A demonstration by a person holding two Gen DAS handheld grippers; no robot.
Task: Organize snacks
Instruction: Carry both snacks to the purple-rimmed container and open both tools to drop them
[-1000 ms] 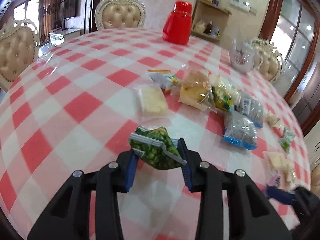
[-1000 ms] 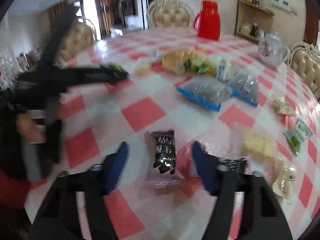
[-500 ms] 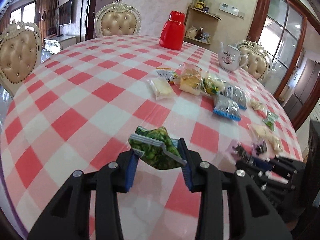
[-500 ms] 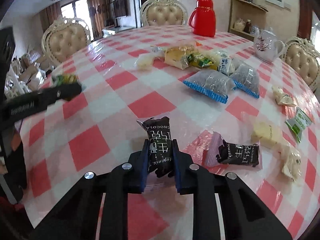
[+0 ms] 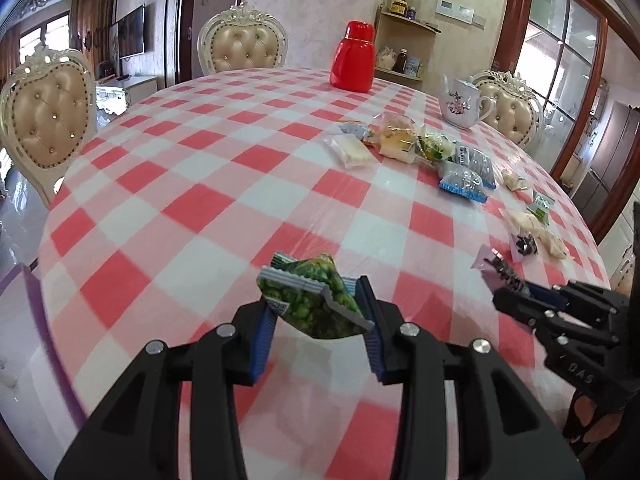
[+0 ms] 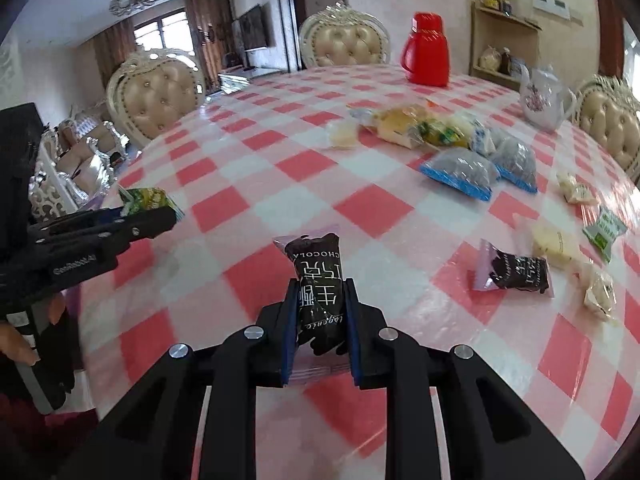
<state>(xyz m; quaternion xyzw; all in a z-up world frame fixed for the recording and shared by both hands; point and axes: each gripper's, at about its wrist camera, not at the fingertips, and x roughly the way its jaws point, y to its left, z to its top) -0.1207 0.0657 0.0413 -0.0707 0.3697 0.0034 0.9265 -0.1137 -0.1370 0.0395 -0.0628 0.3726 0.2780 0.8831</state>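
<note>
Left gripper (image 5: 316, 312) pinches a green pea packet (image 5: 314, 300) between its blue pads, lifted above the near edge of the bench (image 5: 192, 184); the packet's lower corner is hidden behind the fingers. Right gripper (image 6: 318, 312) is clamped narrow on a dark chocolate bar (image 6: 320, 280), whose clear tail end is cut off behind the pads. Just beyond, a second chocolate bar (image 6: 516, 270) lies flat, with pale wrapped snacks (image 6: 558, 242) beside it, blurred and hard to identify. Farther off sits a cluster of blue-edged bags (image 6: 460, 170) and yellow packets (image 6: 400, 124), overlapping so their count is unclear. A red flask (image 6: 426, 50) and teapot (image 6: 544, 98) stand at the far side.
</note>
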